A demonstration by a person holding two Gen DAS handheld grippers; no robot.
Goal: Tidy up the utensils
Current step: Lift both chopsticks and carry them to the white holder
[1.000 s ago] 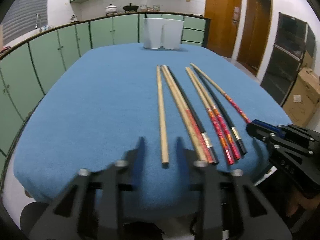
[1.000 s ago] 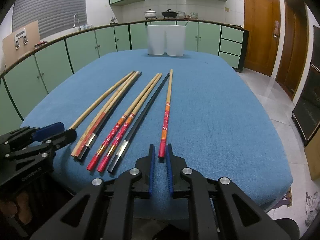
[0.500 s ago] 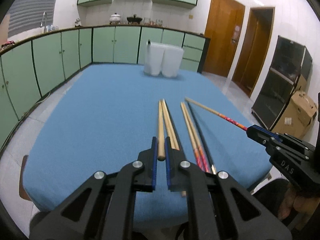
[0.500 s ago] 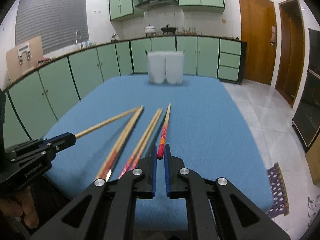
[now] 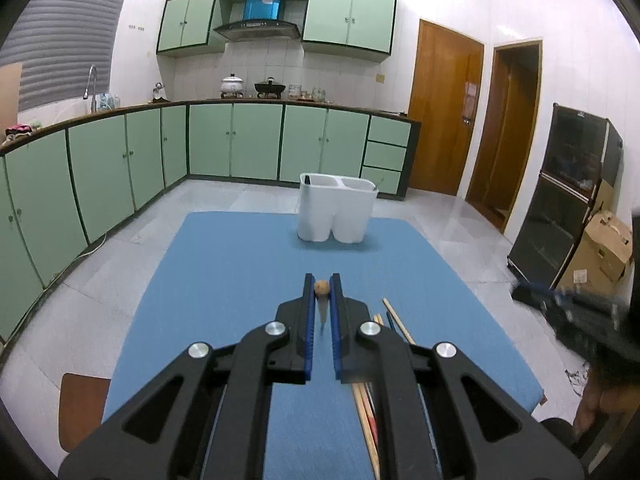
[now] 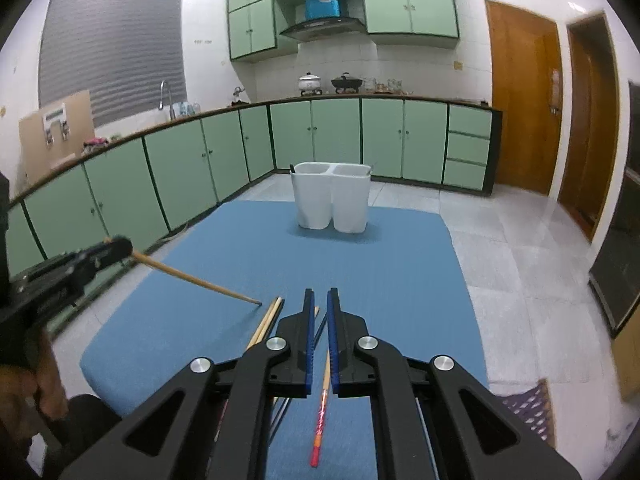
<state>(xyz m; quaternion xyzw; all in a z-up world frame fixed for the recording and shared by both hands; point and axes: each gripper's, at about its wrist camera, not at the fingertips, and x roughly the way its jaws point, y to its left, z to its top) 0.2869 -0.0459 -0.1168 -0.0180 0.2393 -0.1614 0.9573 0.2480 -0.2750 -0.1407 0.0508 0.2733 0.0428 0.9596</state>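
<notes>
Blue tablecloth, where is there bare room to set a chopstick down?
The blue tablecloth is bare between the white two-compartment holder and the chopsticks, and along its right side. It is crowded at the near edge, where the loose chopsticks lie.

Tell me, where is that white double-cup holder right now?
The white holder stands upright at the far end of the blue table, straight ahead in both wrist views, with the green cabinets behind it.

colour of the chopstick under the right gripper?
Plain wood upper part, red patterned end: the chopstick seen between the right gripper fingers. Best in the right wrist view.
</notes>
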